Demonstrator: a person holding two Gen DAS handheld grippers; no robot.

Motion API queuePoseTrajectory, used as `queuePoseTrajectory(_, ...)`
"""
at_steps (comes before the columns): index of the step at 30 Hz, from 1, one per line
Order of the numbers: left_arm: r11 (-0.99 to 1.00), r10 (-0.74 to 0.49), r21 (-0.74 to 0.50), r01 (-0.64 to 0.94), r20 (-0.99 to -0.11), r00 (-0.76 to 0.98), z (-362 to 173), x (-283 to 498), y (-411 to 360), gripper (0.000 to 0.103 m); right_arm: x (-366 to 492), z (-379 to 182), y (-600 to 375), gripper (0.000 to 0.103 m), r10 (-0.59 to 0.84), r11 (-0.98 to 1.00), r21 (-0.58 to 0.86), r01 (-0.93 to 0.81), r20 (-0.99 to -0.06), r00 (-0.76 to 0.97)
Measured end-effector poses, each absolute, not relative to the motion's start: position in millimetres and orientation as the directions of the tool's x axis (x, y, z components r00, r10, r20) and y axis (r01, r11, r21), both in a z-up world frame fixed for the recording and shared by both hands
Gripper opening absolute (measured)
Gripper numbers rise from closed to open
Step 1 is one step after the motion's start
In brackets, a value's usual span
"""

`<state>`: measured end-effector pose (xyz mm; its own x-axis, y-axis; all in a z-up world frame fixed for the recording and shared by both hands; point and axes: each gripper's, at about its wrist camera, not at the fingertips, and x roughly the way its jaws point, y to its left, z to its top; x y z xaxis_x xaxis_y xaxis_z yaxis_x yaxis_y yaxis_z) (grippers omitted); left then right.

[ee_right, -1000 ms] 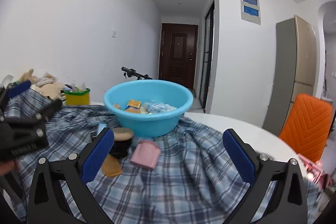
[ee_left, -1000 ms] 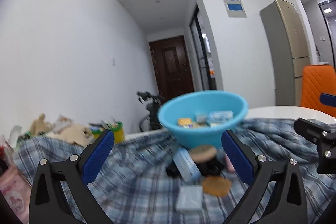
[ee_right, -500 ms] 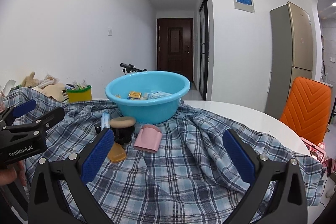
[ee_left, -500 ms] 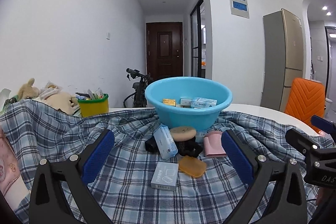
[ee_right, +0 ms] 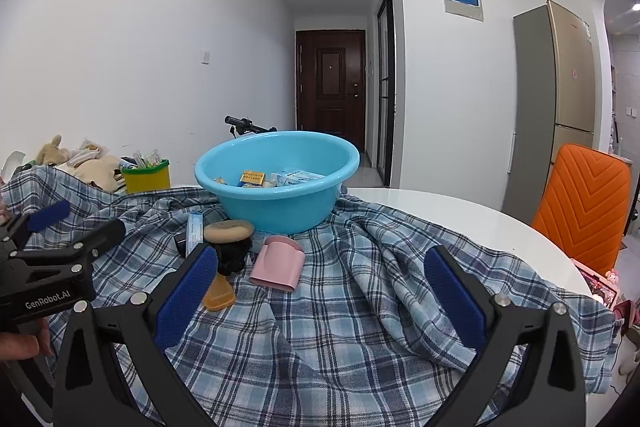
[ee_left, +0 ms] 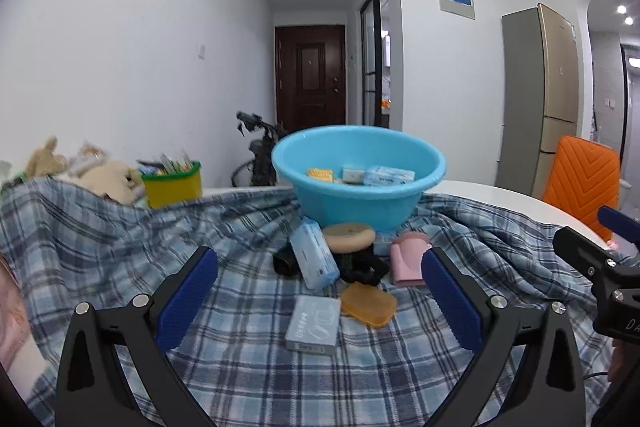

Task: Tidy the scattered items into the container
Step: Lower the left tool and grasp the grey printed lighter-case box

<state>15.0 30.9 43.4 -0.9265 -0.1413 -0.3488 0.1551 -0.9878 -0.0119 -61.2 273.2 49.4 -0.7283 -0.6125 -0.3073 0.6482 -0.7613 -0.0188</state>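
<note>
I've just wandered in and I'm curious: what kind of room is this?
Most likely a home dining area. A tall fridge stands by the wall, an orange chair sits at a round white table, and a hallway leads to a dark front door.

The surface [ee_right: 460,211] is white and round-edged, largely covered by a rumpled blue plaid cloth [ee_right: 360,307]. On the cloth stand a light-blue basin [ee_right: 276,203] and, just in front of it, a cluster: a pink holder [ee_right: 278,265], an amber soap-like piece [ee_left: 368,305], a flat grey-blue box [ee_left: 314,323], a blue packet [ee_left: 314,255] and a black object topped by a tan disc [ee_left: 350,237]. A yellow-green tub [ee_right: 146,179] stands at the far left.
</note>
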Motion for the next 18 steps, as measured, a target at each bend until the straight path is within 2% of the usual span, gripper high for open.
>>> queuePoseTrajectory(6, -0.985, -0.169, 0.035, 0.170, -0.413, -0.895, 33, 3, 30, 0.103, -65, 43, 273, 0.103, -0.603, -0.763, -0.020, 0.646, -0.340, -0.722)
queuePoseTrajectory(14, -0.991, -0.103, -0.016, 0.133, -0.540, -0.836, 24, -22, 12, 0.103, -70, 38, 273, 0.103, -0.595, -0.764, -0.010, 0.645, -0.375, -0.711)
queuePoseTrajectory(18, -0.996, -0.050, -0.018, 0.083, -0.672, -0.739, 8, -41, 12, 0.103, -72, 36, 274, 0.103, -0.590, -0.764, -0.013, 0.645, -0.390, -0.707)
